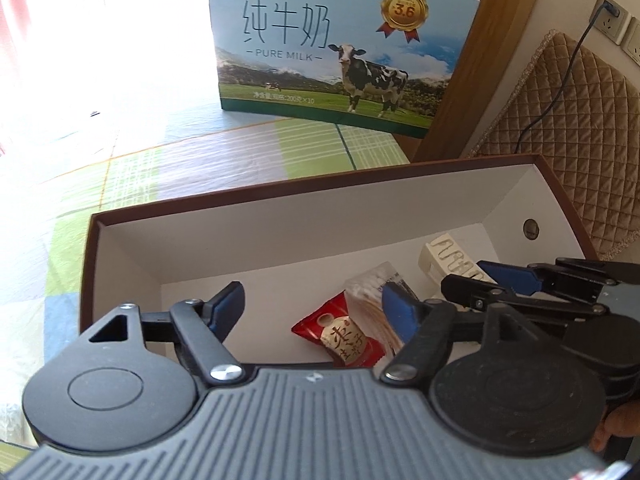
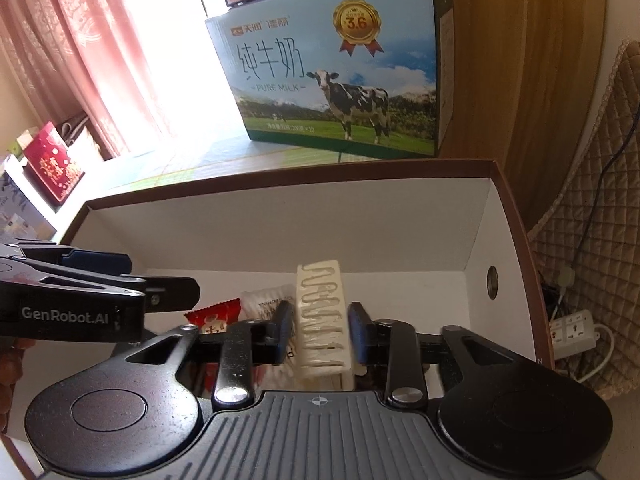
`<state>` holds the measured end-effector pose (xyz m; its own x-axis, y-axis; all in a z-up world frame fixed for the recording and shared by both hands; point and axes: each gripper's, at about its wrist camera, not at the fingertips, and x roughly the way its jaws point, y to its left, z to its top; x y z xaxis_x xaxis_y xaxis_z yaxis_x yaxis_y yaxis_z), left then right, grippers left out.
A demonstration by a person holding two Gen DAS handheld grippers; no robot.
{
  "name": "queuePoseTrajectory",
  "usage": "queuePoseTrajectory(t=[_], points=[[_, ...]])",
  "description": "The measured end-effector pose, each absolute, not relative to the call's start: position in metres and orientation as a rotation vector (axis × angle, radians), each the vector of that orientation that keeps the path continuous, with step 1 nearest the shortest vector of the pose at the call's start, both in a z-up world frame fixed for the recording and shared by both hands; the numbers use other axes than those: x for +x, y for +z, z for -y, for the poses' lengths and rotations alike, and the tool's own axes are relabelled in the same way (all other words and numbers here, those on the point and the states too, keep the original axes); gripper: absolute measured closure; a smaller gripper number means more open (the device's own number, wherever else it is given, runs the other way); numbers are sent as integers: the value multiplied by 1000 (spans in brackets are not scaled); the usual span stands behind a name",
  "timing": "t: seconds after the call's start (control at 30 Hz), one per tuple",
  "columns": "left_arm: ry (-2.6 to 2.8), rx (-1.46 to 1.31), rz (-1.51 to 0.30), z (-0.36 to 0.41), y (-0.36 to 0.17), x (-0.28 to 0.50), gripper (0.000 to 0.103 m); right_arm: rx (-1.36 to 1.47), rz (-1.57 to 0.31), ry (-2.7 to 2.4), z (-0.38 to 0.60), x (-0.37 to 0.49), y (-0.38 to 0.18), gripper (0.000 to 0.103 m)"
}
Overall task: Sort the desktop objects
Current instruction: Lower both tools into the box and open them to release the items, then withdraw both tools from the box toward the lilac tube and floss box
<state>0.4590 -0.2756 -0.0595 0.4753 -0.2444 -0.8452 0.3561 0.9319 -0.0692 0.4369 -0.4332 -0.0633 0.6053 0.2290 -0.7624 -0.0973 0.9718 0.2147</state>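
Candy [image 1: 340,334] and swabs [image 1: 370,288] sit boxed [image 1: 280,188], right gripper [image 2: 320,330] pinches, I think, the comb [image 2: 322,316] at 3 o'clock, left gripper [image 1: 312,308] gapes empty.

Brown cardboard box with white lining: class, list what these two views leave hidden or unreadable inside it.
- Left wrist view: the clear cotton-swab pack is partly covered by the left tongs.
- Right wrist view: the red sweet wrapper is mostly hidden behind both tongs.
- Right wrist view: the cream ridged plastic block, between the right tongs, hides the floor beneath.
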Motion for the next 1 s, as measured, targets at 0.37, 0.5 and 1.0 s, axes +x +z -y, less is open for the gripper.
queuePoseTrajectory(t=[0.37, 0.5, 1.0], points=[[-339, 107, -958, 248, -34, 428, 13, 123, -806, 214, 433, 391, -34, 6], [-312, 127, -945, 238, -24, 412, 10, 115, -792, 202, 430, 374, -24, 2], [-285, 97, -915, 200, 0, 342, 5, 161, -768, 174, 420, 314, -3, 2]])
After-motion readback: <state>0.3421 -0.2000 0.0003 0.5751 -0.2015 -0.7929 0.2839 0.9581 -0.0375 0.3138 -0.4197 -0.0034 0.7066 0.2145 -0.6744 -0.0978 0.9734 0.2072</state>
